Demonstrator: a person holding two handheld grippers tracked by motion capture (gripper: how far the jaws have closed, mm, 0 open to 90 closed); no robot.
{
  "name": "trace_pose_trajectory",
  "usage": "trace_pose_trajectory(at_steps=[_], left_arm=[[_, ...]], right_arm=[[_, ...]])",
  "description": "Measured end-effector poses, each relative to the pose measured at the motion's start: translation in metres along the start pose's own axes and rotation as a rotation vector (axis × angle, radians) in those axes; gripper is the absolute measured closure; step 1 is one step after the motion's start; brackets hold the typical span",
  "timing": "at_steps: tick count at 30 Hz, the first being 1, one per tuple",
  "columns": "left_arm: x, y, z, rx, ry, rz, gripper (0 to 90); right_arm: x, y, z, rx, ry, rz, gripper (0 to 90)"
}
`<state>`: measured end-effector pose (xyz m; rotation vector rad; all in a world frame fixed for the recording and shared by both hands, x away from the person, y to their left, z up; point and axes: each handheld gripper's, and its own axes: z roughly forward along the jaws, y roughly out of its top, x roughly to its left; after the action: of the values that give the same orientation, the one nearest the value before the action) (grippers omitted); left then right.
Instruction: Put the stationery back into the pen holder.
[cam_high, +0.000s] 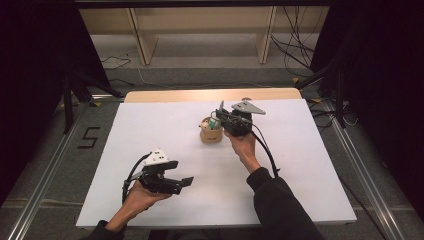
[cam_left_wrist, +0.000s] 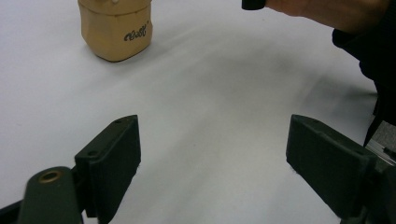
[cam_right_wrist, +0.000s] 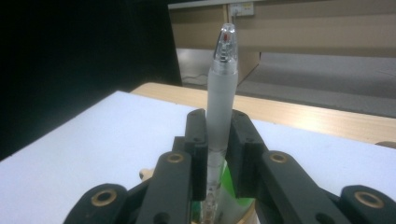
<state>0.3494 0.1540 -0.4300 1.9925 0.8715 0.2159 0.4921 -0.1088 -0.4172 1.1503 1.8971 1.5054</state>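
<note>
A: Desk (cam_high: 150, 130) with a white top, seen from above; a person's two forearms come in from the near edge, each hand holding a black claw. What is the right one doing?

B: The right claw (cam_high: 220, 114) sits over a small tan cup (cam_high: 211, 134) that stands upright near the middle of the desk. In the right gripper view its jaws are clamped on a frosted pen (cam_right_wrist: 221, 100) with a clear tip. The pen stands upright between the jaws, and its lower end goes down toward the cup's mouth, where something green shows.

A: Is the pen inside the cup?

B: Its lower end is hidden behind the jaws, so I cannot tell how far in it reaches.

A: And the left one?

B: The left claw (cam_high: 181, 183) is at the near left of the desk, well apart from the cup. Its jaws stand wide with nothing between them. In the left gripper view, bare white desk lies between the two pads (cam_left_wrist: 114, 156), and the cup (cam_left_wrist: 116, 28) shows farther off, with dark lettering on its side.

A: Anything else?

B: Behind the desk, a wooden shelf (cam_high: 200, 30) and cables (cam_high: 300, 35) on the floor.
</note>
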Motion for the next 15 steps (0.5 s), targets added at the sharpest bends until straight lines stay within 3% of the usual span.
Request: trace_pose_trajectory(at_steps=[7, 10, 15], left_arm=[[0.0002, 0.0, -0.0001, -0.007, 0.002, -0.003, 17.4], [0.0005, -0.0001, 0.0, -0.013, 0.003, -0.009, 17.3], [0.0003, 0.0001, -0.0004, -0.012, 0.003, -0.006, 17.1]], right_arm=[[0.0037, -0.0075, 0.0075, 0.051, 0.0, -0.037, 78.8], [0.0036, -0.007, 0.0067, 0.045, 0.003, -0.042, 77.6], [0.0018, -0.004, 0.0031, 0.041, 0.027, -0.022, 65.5]])
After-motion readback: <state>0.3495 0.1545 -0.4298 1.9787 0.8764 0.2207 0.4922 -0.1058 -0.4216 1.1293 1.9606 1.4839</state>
